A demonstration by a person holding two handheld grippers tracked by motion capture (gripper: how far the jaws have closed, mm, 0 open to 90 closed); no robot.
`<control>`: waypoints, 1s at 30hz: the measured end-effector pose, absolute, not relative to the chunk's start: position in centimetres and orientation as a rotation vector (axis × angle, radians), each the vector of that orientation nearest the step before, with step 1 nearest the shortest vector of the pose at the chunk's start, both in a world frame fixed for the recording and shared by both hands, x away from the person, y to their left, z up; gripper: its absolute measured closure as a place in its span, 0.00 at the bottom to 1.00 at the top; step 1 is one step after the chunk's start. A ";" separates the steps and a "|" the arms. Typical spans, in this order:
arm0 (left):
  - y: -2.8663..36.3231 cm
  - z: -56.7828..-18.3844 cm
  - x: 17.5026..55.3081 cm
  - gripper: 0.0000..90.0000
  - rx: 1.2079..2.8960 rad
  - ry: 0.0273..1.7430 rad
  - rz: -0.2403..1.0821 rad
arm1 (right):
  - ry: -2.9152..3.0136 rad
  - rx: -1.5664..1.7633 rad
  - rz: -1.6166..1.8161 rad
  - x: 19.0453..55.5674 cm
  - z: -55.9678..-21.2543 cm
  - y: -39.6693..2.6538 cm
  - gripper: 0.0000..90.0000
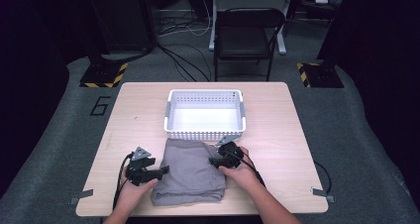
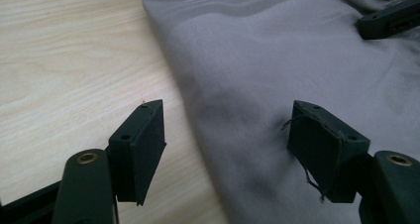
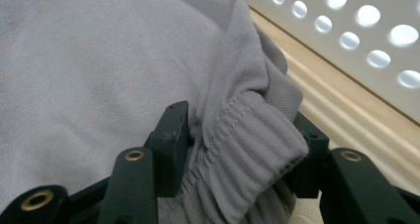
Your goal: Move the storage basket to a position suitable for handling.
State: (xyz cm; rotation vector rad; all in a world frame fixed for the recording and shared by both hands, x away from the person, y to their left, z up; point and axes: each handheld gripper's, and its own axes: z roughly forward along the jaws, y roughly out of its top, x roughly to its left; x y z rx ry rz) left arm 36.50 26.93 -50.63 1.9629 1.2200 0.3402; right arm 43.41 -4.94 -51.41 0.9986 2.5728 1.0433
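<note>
A folded grey garment (image 1: 190,177) lies on the wooden table (image 1: 277,115), just in front of a white perforated basket (image 1: 204,92). My left gripper (image 1: 162,170) is at the garment's left edge. In the left gripper view it (image 2: 225,120) stands open: one pad is over bare wood, the other rests on the grey cloth (image 2: 277,50), and the cloth's edge lies flat between them. My right gripper (image 1: 214,160) is at the garment's upper right corner. In the right gripper view it (image 3: 242,130) is shut on a bunched ribbed hem of the garment (image 3: 99,60).
The basket's holed wall (image 3: 356,30) stands close beside the right gripper. The right gripper's jaw (image 2: 391,18) shows far off across the cloth in the left gripper view. A dark folding chair (image 1: 247,33) and floor cables lie beyond the table's far edge.
</note>
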 end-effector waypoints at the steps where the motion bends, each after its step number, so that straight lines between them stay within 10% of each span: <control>1: 26.5 -50.7 36.7 0.33 1.958 1.230 0.342 | 2.572 1.001 1.044 43.4 -51.4 -4.9 0.56; 23: 24.3 -52.1 37.3 0.26 2.082 1.171 0.399 | 2.577 1.003 1.041 43.3 -51.4 -5.0 0.56; 30: 24.1 -52.2 36.9 0.41 2.075 1.146 0.414 | 2.571 1.014 1.043 43.3 -51.4 -4.9 0.56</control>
